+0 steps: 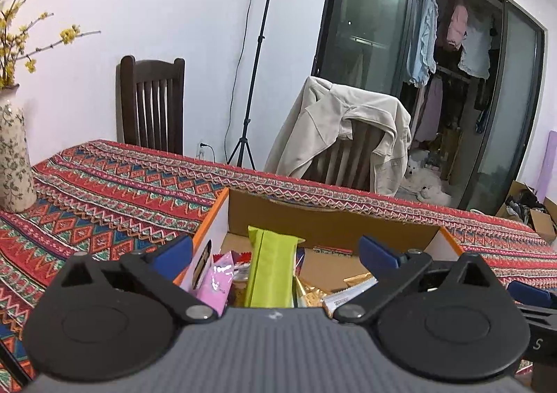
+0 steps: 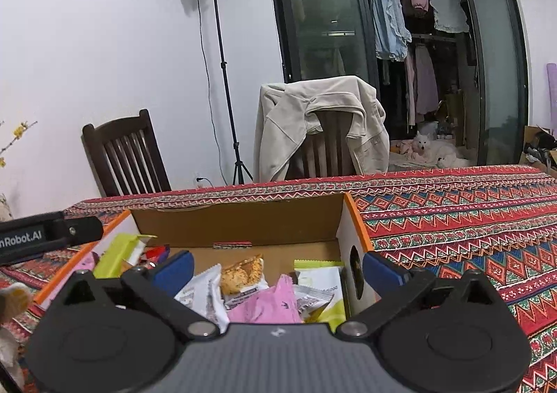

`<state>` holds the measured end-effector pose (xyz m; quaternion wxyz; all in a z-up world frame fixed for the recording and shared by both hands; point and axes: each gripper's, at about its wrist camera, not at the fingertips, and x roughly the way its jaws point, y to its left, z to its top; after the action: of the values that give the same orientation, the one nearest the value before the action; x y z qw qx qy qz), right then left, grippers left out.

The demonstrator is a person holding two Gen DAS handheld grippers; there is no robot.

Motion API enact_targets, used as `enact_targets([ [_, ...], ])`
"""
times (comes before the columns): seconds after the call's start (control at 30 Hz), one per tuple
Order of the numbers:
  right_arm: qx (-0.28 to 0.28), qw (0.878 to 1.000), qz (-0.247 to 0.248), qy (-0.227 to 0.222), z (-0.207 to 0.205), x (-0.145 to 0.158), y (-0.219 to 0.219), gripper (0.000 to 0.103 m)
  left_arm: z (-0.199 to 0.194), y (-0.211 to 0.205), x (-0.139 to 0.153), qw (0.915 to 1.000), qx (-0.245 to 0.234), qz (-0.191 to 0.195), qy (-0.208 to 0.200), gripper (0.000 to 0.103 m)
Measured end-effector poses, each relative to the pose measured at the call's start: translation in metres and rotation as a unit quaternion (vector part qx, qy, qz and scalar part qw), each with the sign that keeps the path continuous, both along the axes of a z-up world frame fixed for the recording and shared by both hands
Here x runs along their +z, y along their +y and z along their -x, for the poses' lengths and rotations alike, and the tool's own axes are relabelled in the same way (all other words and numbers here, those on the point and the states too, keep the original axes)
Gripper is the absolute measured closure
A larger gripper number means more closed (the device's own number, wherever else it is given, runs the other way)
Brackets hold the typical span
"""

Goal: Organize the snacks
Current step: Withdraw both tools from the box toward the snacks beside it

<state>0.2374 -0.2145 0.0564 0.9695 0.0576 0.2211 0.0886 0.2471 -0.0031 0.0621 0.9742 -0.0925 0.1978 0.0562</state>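
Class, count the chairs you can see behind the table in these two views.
2. A bare dark wooden chair stands to the left; a second chair, draped with a beige jacket, stands to the right. Others may be hidden.

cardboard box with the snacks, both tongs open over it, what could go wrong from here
1. The tall green wrapped bar stands on end among loose packets; a nudge from the open left tongs could topple it.
2. The right tongs straddle the orange-edged cardboard box wall, so closing could pinch the wall instead of a packet.
3. The pink crinkled packet overlaps the white wrappers; a grab might lift two at once.
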Motion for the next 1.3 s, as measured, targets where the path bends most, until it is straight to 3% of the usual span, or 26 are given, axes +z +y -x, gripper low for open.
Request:
enact_targets([
  [0.2, 0.009, 1.000, 0.014, -0.008, 0.014, 0.017, 0.005, 0.000, 0.013, 0.003, 0.014, 0.9999, -0.007, 0.009, -0.009, 0.000],
  [0.57, 0.011, 1.000, 0.027, 0.000, 0.045, 0.024, 0.000, 0.000, 0.040, 0.018, 0.011, 0.9998, -0.008, 0.013, 0.012, 0.000],
  [1.3, 0.038, 0.997, 0.054, 0.048, 0.116, -0.020, 0.001, 0.000, 0.106, 0.043, -0.033, 0.9969, -0.026, -0.010, 0.074, 0.000],
])
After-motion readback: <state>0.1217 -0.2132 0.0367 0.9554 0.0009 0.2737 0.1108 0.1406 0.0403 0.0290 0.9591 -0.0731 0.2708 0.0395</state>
